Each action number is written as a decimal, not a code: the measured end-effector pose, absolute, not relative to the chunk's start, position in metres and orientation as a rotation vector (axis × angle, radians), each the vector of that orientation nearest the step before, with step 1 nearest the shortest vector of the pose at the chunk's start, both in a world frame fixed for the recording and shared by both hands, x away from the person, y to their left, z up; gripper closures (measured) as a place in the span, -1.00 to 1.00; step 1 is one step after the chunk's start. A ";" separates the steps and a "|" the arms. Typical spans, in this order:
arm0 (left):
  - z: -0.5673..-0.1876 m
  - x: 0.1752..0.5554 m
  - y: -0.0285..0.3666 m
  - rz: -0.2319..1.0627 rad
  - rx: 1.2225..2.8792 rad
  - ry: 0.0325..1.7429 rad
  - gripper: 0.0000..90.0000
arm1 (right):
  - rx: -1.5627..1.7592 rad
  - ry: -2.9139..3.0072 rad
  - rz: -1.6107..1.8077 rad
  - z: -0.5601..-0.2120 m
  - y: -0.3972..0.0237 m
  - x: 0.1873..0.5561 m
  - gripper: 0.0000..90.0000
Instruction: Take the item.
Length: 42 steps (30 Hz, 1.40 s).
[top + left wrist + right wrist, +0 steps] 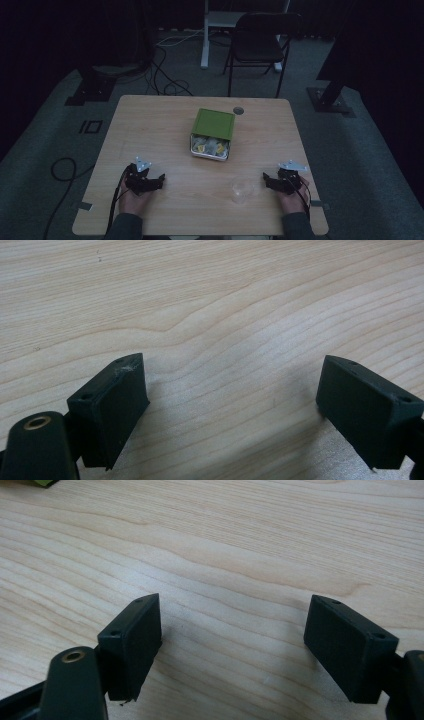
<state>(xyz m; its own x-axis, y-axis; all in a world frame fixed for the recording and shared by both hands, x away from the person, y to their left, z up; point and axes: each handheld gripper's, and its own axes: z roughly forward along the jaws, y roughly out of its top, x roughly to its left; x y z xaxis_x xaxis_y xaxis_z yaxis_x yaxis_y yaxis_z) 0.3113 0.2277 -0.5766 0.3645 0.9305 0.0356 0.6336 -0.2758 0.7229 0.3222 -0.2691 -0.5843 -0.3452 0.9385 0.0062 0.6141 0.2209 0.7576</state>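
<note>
Matte black hand-held gripper [232, 390] agape over pale woodgrain table [210, 305].

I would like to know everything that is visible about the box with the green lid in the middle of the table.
The box is a small, pale, metallic-looking rectangular container near the centre of the wooden table. Its flat green lid is slid or tipped toward the far side, so the near part is open. Inside lie small packets, whitish with yellow marks; what they are cannot be told. The box stands flat on the table. Neither gripper touches it, and the clear cup stands apart, nearer the person.
</note>
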 end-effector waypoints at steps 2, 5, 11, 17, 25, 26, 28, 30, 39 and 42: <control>-0.577 0.311 0.228 0.620 2.010 1.348 -0.70 | 1.427 2.044 0.942 -0.584 -0.269 0.322 -0.50; -0.577 0.311 0.228 0.619 2.011 1.347 -0.70 | 1.426 2.045 0.942 -0.584 -0.269 0.323 -0.50; -0.576 0.312 0.228 0.612 2.020 1.339 -0.70 | 1.426 2.045 0.942 -0.584 -0.269 0.323 -0.50; -0.575 0.311 0.229 0.597 2.037 1.318 -0.66 | 1.424 2.047 0.943 -0.584 -0.269 0.323 -0.50; -0.569 0.307 0.225 0.580 2.070 1.306 -0.48 | 1.423 2.049 0.944 -0.584 -0.269 0.323 -0.50; -0.567 0.306 0.225 0.573 2.063 1.300 -0.46 | 1.422 2.049 0.944 -0.584 -0.269 0.323 -0.50; -0.564 0.305 0.224 0.561 2.054 1.283 -0.41 | 1.422 2.049 0.944 -0.584 -0.269 0.323 -0.50; -0.561 0.304 0.223 0.549 2.044 1.270 -0.38 | 1.423 2.049 0.944 -0.584 -0.269 0.323 -0.50; -0.556 0.306 0.215 0.516 2.051 1.238 -0.37 | 1.422 2.049 0.944 -0.584 -0.269 0.323 -0.50; -0.553 0.306 0.211 0.518 2.053 1.215 -0.36 | 1.422 2.049 0.944 -0.584 -0.269 0.323 -0.50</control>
